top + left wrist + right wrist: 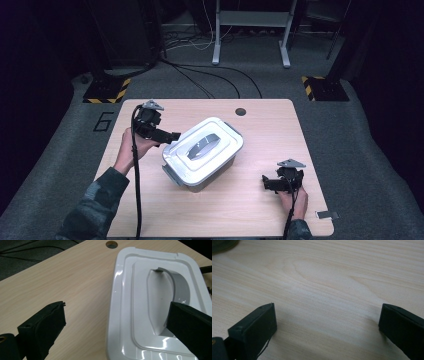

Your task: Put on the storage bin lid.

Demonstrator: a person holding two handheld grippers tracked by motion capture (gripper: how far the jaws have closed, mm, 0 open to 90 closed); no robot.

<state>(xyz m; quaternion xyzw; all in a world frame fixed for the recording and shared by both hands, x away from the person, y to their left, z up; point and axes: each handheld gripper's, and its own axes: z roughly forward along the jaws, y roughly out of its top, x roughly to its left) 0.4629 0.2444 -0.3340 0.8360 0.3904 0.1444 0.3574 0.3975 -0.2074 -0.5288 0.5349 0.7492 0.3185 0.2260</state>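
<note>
White plastic lidded box [140, 302]: near end and right rim cut off in the left gripper view.
Grey recessed handle [180, 287]: partly behind a black jaw.

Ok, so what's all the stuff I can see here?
box: one, grey, middle of the table, lid on
lid: one, white with a grey handle, on the box
table: one, light wood, round hole near the far edge
small tag: one, silvery, table's near right corner
cables: several, black, on the floor beyond
left tongs: one, black, open, beside the lid
right tongs: one, black, open, over bare table
</note>
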